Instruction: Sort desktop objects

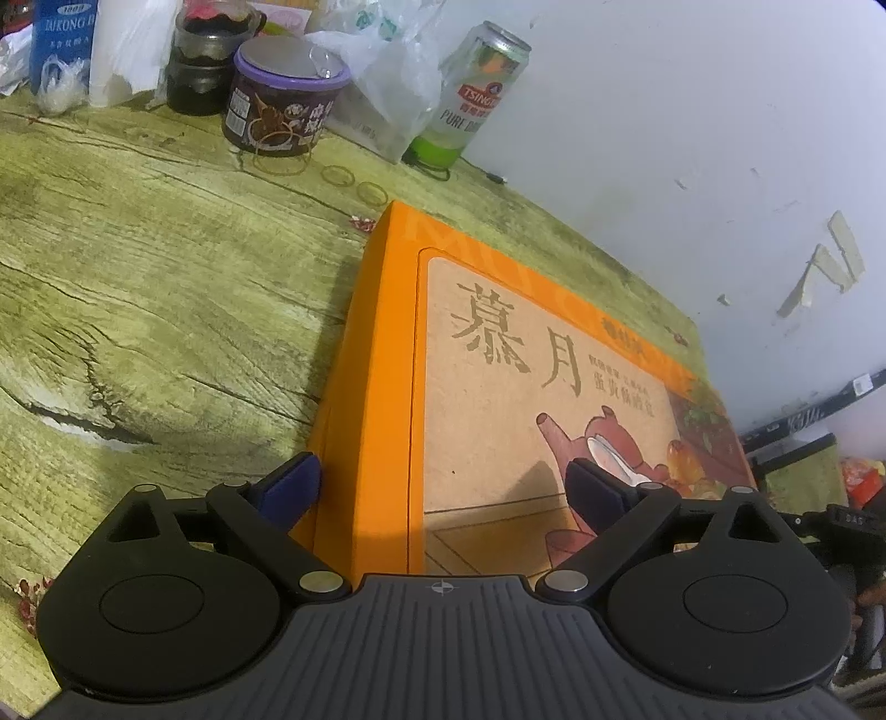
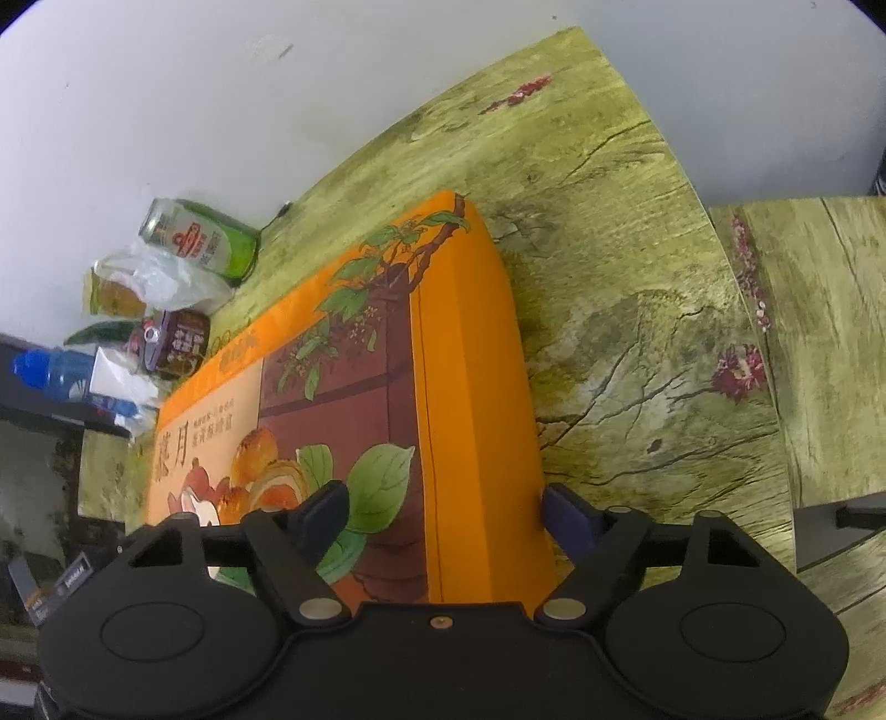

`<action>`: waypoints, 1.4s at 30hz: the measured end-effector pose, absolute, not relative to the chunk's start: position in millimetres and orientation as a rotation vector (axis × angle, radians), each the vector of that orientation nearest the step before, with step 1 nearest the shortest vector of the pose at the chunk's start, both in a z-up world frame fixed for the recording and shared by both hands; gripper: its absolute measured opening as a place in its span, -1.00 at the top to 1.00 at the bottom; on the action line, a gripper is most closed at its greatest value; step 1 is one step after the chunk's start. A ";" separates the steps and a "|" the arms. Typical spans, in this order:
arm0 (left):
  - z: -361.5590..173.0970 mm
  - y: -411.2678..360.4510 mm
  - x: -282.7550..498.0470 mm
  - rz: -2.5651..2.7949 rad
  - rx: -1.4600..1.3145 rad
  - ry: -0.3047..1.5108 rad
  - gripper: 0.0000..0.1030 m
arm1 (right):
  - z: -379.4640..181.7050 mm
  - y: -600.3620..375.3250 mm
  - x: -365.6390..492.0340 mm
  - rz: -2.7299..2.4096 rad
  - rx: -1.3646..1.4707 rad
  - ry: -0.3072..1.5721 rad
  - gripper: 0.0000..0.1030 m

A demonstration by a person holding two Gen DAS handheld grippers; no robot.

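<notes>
A large flat orange gift box point(image 1: 498, 343) with Chinese lettering and a teapot picture lies across the green wood-patterned table point(image 1: 166, 277). My left gripper point(image 1: 443, 490) straddles the box's left edge, one blue pad against the side wall's lower edge and the other on the lid. My right gripper point(image 2: 443, 512) holds the opposite edge of the orange gift box point(image 2: 343, 387) the same way, one pad on the leaf picture and one at the outer side. Both sets of jaws stand wide, filled by the box's thickness.
Along the wall stand a green beer can point(image 1: 482, 94), a crumpled plastic bag point(image 1: 382, 94), a purple-lidded cup point(image 1: 282, 94), a dark jar point(image 1: 205, 61) and a blue carton point(image 1: 61, 39). Rubber bands point(image 1: 338, 176) lie near the cup. A second table section point(image 2: 819, 332) adjoins at the right.
</notes>
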State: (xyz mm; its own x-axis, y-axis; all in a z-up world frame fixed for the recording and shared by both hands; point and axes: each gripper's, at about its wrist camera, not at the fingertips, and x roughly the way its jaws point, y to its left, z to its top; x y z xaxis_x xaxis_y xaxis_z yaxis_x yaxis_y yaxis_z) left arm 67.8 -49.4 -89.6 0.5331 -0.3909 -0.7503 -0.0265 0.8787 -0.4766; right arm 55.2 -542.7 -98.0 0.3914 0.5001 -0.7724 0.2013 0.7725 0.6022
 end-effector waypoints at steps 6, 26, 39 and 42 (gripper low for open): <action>-87.3 -49.6 65.7 -0.222 -0.476 0.975 -0.85 | -89.3 -538.0 50.5 0.231 0.665 1.155 -0.45; -89.2 -46.1 67.2 -0.231 -0.477 0.978 -0.85 | -97.6 -539.4 37.4 0.256 0.693 1.170 -0.45; -100.7 -50.1 89.3 -0.214 -0.425 1.048 -0.89 | -109.1 -525.3 61.4 0.238 0.673 1.183 -0.62; -103.0 -53.7 92.9 -0.239 -0.383 1.055 -0.89 | -103.6 -512.4 60.6 0.208 0.612 1.157 -0.64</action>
State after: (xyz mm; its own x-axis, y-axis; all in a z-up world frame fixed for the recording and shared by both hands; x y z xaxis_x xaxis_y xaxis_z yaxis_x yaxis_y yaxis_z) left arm 92.9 -53.7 -103.0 0.4768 -0.3704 -0.7972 0.0087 0.9088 -0.4171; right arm 60.6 -512.4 -103.6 0.4040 0.4578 -0.7919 0.1529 0.8197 0.5519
